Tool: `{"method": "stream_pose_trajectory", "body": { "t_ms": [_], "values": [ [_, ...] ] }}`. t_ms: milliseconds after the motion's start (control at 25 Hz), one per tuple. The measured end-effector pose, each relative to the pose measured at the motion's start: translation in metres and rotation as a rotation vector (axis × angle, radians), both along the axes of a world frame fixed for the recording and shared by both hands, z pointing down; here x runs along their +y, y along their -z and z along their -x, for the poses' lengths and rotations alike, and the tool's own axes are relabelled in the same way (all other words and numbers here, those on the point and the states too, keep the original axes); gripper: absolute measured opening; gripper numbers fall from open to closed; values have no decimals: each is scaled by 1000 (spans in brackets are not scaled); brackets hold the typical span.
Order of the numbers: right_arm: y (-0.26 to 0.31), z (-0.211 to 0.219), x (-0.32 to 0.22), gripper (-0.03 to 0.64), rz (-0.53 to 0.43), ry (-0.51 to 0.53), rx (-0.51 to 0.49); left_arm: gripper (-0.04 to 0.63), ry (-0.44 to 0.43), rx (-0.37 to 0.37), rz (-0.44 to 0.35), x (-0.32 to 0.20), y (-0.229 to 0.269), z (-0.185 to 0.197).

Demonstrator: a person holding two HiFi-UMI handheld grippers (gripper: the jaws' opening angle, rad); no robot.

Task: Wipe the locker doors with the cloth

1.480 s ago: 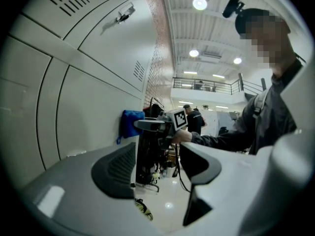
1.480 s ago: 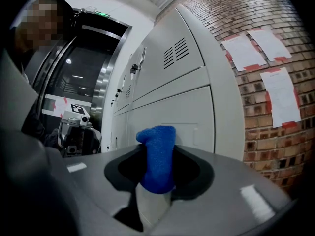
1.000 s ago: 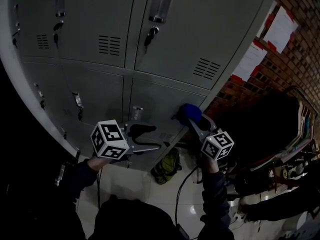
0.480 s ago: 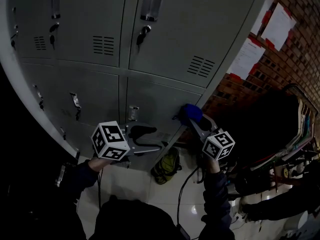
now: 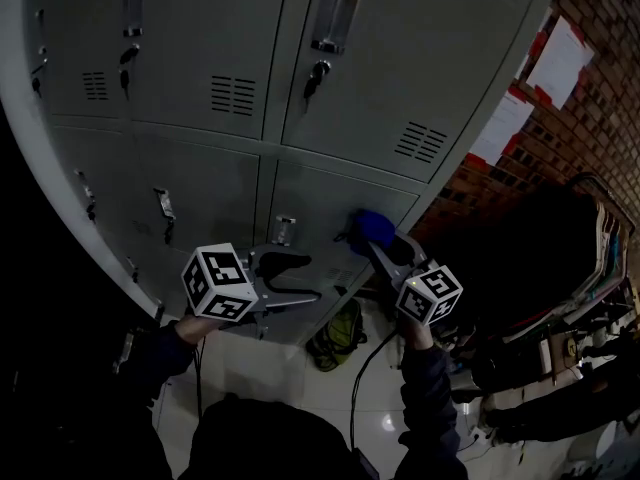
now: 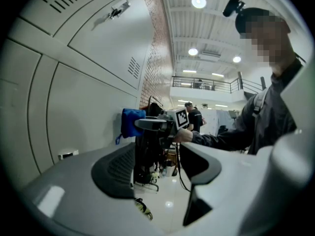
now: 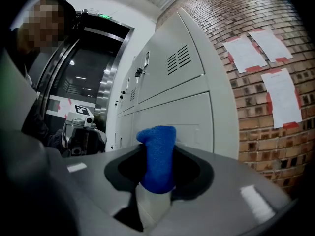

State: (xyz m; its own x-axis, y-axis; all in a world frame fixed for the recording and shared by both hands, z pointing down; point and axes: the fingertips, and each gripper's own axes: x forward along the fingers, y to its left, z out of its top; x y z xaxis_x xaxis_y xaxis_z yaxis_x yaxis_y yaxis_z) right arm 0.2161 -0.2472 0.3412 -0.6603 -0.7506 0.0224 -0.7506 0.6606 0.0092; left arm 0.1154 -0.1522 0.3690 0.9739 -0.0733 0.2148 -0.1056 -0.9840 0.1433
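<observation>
Pressing the blue cloth [image 7: 157,156], clamped in the right gripper [image 5: 381,251], flat on the lower locker door [image 5: 322,200] is advised; the left gripper [image 5: 309,276] is parted, empty.

A blue cloth [image 5: 372,227] at a lower locker door [image 5: 325,206] (rightmost)

So the floor [image 5: 290,388] is pale glossy tile, shiny enough that the left gripper view catches a ceiling light reflecting off it [image 6: 167,204]. The grey lockers [image 5: 200,198] stand right on it, and a small greenish-yellow and black bag [image 5: 335,333] is slumped on the tiles just beside their base. Off to the right there's dark clutter [image 5: 560,368] on the floor, too dim to make out.
</observation>
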Motion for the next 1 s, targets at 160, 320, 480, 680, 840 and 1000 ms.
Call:
{"method": "stream_pose_trajectory", "body": {
  "t_ms": [160, 320, 480, 680, 840, 1000],
  "values": [
    [-4, 29, -3, 135, 8, 18, -3, 262, 19, 0, 1, -5, 1, 26],
    [-9, 60, -8, 135, 18, 39, -12, 262, 36, -3, 3, -9, 1, 52],
    [-16, 91, -12, 135, 27, 59, -20, 262, 47, -6, 6, -10, 0, 76],
    [-26, 127, -16, 135, 41, 82, -22, 262, 55, -10, 9, -13, -2, 101],
    [-35, 148, -21, 135, 55, 88, -25, 262, 58, -11, 10, -15, -3, 116],
    [-45, 162, -25, 135, 75, 92, -26, 262, 57, -13, 14, -16, -5, 126]
  ]
}}
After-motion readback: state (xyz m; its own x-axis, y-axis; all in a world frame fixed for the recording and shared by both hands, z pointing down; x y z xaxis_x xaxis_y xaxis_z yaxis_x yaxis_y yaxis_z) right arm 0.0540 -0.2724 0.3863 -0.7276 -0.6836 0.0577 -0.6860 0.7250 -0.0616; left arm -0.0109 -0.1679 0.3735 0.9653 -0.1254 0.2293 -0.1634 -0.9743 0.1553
